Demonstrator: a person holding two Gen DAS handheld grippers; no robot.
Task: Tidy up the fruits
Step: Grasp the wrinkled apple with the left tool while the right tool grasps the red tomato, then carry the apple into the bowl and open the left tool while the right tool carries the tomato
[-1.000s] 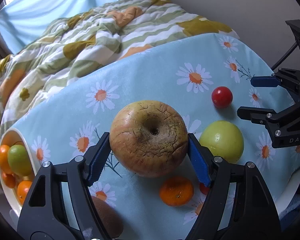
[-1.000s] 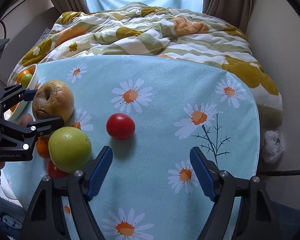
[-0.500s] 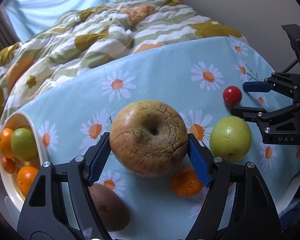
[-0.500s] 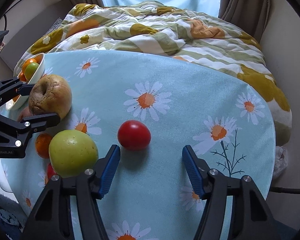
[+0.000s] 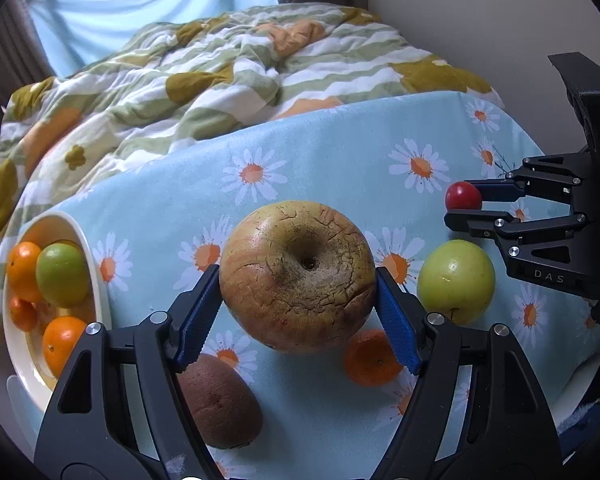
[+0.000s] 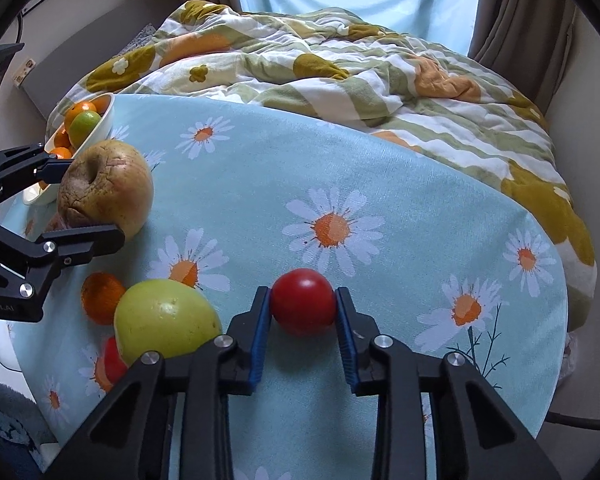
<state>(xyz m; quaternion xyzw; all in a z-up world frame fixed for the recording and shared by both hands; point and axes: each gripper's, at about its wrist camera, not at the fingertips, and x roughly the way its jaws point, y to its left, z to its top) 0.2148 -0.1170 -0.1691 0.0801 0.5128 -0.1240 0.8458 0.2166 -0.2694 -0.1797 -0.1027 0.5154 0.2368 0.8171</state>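
My left gripper [image 5: 298, 300] is shut on a large wrinkled yellow-brown apple [image 5: 298, 276] and holds it above the daisy tablecloth [image 5: 320, 160]; the apple also shows in the right wrist view [image 6: 106, 188]. My right gripper [image 6: 302, 316] is shut on a small red fruit [image 6: 303, 300], which rests on the cloth and shows in the left wrist view [image 5: 463, 196]. A white bowl [image 5: 100, 276] at the left holds oranges and a green fruit. A green apple [image 5: 456, 280], an orange [image 5: 370, 356] and a brown kiwi [image 5: 220, 400] lie on the cloth.
A second small red fruit [image 6: 114, 360] lies partly hidden behind the green apple [image 6: 166, 322]. A rumpled striped quilt [image 6: 320, 60] covers the bed behind the table. The table's round edge [image 6: 556, 320] drops off at the right, next to the wall.
My right gripper moved forward to the small red fruit and closed on it. My left gripper kept hold of the wrinkled apple and swung left, bringing more of the bowl into view.
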